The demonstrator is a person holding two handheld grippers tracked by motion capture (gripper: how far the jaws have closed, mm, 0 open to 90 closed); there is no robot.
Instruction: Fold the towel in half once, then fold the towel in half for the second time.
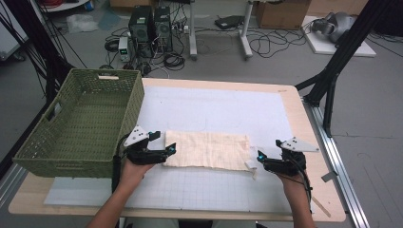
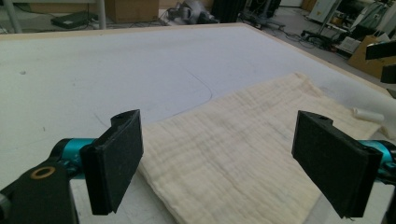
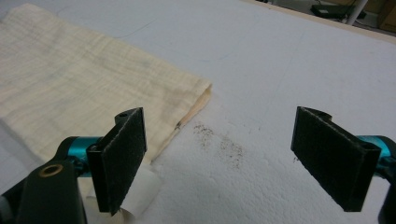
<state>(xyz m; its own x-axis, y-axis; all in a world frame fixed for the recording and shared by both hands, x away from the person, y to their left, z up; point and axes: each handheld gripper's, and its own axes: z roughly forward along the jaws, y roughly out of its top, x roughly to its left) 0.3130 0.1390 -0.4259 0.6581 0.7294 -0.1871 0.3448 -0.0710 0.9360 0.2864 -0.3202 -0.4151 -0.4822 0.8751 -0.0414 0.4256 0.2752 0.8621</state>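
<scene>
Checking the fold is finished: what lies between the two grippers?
In the high view, the folded cream cloth lies flat between the left gripper and right gripper.

One cloth [image 1: 207,150], one basket [image 1: 90,85], two tongs.

Cloth [image 2: 243,154] cut off below

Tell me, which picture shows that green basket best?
The high view: the green basket stands whole at the table's left edge, beside the folded cream cloth. The two gripper views look along open tongs at the cloth and white mat instead.
</scene>
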